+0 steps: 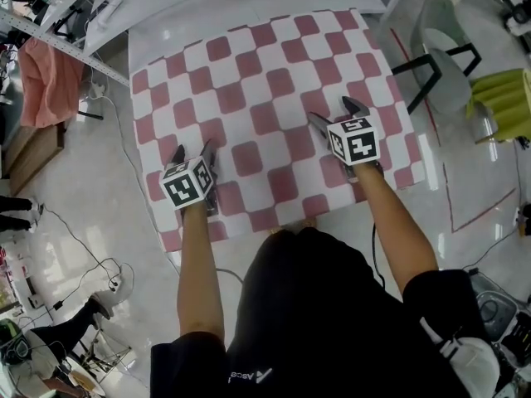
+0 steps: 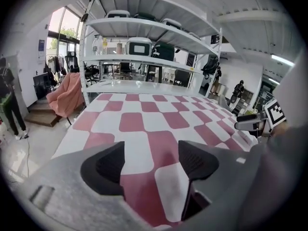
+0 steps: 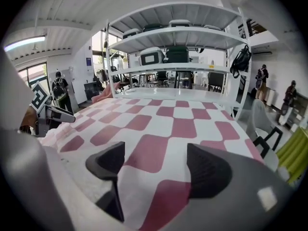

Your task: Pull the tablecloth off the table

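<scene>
A big white table (image 1: 216, 15) fills the middle of the room. The red and white checked tablecloth (image 1: 265, 98) lies flat on it and covers most of the top. Its near edge hangs a little over the side closest to the person. Behind the table stands a tall white shelf rack (image 2: 144, 28) with boxes on it. A grey chair (image 1: 444, 65) sits to the right of the table, and an orange cloth (image 1: 50, 77) hangs off to the left. The person stands at the near side with both arms held out over the cloth. The left gripper (image 1: 193, 150) is near the front left corner, with its jaws wide apart and nothing pinched. The right gripper (image 1: 334, 112) is a bit further in on the right, also wide apart, with only flat cloth showing between its jaws
</scene>
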`<state>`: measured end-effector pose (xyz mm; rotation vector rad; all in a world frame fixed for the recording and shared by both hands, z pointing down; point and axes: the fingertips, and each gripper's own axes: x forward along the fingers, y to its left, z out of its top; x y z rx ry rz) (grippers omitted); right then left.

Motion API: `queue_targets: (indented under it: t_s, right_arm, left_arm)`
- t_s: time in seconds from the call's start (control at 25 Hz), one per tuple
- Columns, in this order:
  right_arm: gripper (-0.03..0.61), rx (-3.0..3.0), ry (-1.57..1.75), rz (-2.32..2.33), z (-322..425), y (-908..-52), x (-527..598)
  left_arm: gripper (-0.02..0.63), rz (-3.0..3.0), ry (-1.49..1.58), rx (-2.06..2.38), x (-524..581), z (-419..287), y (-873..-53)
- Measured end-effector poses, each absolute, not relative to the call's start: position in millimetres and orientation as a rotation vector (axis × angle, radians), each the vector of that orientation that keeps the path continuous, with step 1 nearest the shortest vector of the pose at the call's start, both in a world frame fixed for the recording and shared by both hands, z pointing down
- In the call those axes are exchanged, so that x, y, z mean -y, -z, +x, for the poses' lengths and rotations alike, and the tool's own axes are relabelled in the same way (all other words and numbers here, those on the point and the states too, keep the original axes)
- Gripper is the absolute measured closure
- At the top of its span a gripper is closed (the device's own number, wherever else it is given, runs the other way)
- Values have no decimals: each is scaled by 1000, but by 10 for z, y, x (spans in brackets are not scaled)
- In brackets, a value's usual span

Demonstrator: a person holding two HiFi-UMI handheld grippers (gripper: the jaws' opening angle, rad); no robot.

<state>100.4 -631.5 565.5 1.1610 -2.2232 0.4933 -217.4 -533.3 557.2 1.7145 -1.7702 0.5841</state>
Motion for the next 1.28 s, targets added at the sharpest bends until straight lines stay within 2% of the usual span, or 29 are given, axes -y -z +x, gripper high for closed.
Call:
queue_targets:
  t_s: [0.16, 0.6, 1.0, 1.28]
  right_arm:
    - [165, 2151, -547, 1152, 1008, -5845, 6468]
    - [172, 2080, -561, 1133, 960, -6061, 6481]
    - [361, 2121, -517, 1096, 826, -6058, 6458]
    - [544, 2106, -489, 1071, 592, -6020, 6364]
  left_arm:
    - [261, 1656, -663, 1714, 5427, -2204, -5769]
    - [270, 1586, -777, 1652, 5461, -2208, -6033]
    - [455, 1690, -896, 1606, 5590, -1948, -5998]
    - [572, 1746, -995, 1602, 5592, -1827, -5993]
